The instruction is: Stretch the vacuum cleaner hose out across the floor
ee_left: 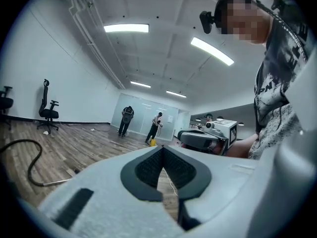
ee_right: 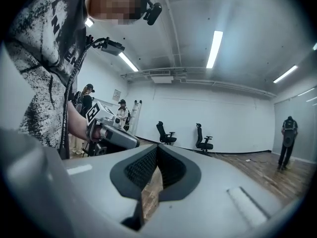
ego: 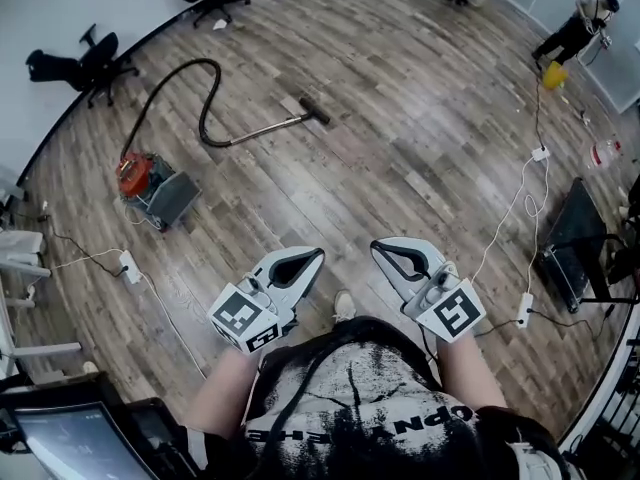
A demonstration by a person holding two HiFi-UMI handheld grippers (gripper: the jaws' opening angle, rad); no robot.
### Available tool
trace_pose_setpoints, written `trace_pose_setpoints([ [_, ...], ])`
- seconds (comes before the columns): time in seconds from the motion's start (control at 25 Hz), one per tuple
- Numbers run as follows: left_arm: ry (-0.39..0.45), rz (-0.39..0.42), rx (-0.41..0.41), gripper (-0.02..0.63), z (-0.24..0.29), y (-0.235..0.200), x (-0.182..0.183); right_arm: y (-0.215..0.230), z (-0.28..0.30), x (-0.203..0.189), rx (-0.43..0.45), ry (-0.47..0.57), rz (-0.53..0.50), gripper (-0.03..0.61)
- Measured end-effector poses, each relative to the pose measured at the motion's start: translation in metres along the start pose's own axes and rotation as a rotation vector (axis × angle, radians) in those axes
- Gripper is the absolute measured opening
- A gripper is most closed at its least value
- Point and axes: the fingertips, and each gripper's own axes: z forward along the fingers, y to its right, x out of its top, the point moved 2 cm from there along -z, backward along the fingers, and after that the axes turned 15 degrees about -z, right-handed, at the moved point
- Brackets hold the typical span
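The brown wood-plank floor (ego: 420, 158) spreads wide ahead of the person. On it, well apart from both tools and off to the front-left, sits the red and grey canister vacuum cleaner (ego: 150, 190). From it the black flexible hose (ego: 203, 120) runs away in 1 tall loop, curls back and joins the silver metal wand (ego: 268, 126), which runs rightward to the dark floor head (ego: 315, 111). The hose's long axis is therefore folded on itself rather than laid out, with the wand end pointing toward the open middle of the room. The white left gripper (ego: 316, 255) is the nearer of the 2, with the white right gripper (ego: 379, 247) near it. Both have their jaws pressed together on nothing and are held low at the person's waist. I judge the reach must go forward and left, probably for the wand end.
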Motion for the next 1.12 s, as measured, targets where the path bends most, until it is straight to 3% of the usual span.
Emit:
trace_pose_setpoints([
  [0.36, 0.065, -0.018, 0.101, 0.002, 0.039, -0.043, 0.022, 0.056, 0.021, -0.028, 0.106, 0.043, -0.010, 0.005],
  [0.6, 0.045, -0.042, 0.144, 0.002, 0.039, -0.076, 0.023, 0.077, 0.058, -0.040, 0.140, 0.052, -0.001, 0.005],
  [0.88, 0.017, -0.025, 0.127, 0.002, 0.052, -0.152, 0.048, 0.115, 0.125, -0.064, 0.119, 0.011, 0.010, 0.005],
  [1.12, -0.016, 0.038, 0.069, 0.002, 0.058, -0.224, 0.108, 0.156, 0.212, -0.067, 0.084, -0.001, -0.004, 0.005],
])
